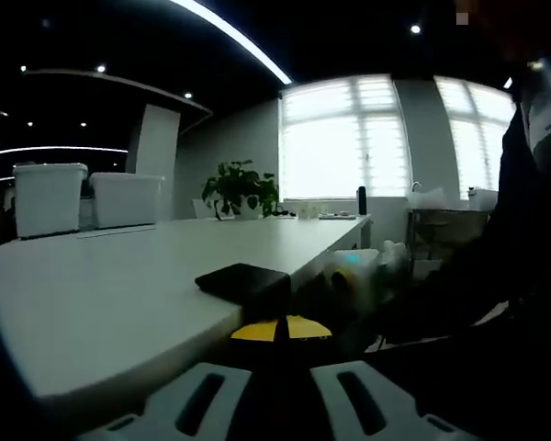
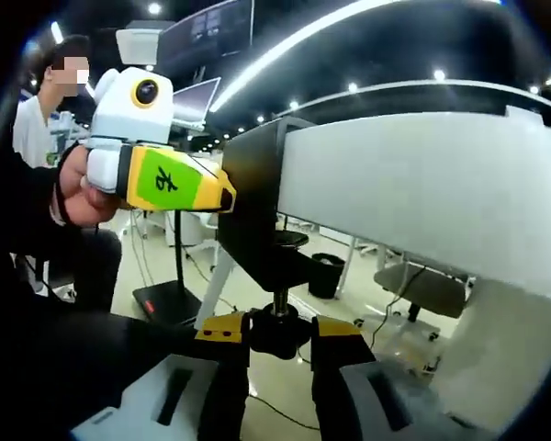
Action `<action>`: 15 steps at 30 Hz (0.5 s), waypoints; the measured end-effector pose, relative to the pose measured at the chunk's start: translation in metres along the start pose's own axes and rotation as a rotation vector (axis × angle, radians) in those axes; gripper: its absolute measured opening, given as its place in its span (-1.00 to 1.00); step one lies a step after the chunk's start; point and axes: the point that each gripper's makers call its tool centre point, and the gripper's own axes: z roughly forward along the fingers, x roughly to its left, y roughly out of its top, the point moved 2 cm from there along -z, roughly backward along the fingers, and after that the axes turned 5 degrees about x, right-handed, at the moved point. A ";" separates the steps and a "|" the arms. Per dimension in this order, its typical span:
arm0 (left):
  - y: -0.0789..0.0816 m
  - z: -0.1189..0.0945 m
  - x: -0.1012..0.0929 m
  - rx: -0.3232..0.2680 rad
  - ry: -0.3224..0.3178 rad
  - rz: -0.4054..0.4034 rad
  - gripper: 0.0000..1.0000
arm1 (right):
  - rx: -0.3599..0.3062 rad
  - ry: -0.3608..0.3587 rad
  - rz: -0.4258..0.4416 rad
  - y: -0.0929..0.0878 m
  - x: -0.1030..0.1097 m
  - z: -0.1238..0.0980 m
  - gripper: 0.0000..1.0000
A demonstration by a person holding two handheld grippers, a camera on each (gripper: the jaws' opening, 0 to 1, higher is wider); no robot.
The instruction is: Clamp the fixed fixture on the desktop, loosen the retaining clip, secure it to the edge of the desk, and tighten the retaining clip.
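A black clamp fixture (image 1: 245,281) sits over the near edge of the white desk (image 1: 110,294). My left gripper (image 1: 280,330) has its yellow tips drawn together against the fixture's lower side. From below in the right gripper view, the fixture (image 2: 257,216) wraps the desk edge (image 2: 422,193), and the left gripper (image 2: 224,196), with a green label, meets it from the left. Under the fixture a screw ends in a black knob (image 2: 277,333). My right gripper (image 2: 280,335) is shut on that knob, one yellow-tipped jaw on each side.
Two white bins (image 1: 50,197) (image 1: 124,197) and a potted plant (image 1: 240,188) stand at the far side of the desk, a dark bottle (image 1: 362,199) by the windows. A seated person (image 2: 37,119), a black stand (image 2: 176,276) and chairs (image 2: 422,289) occupy the floor beyond.
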 end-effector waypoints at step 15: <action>-0.002 0.001 -0.007 0.013 0.001 -0.012 -0.96 | 0.050 -0.214 0.097 -0.007 0.004 -0.015 -0.38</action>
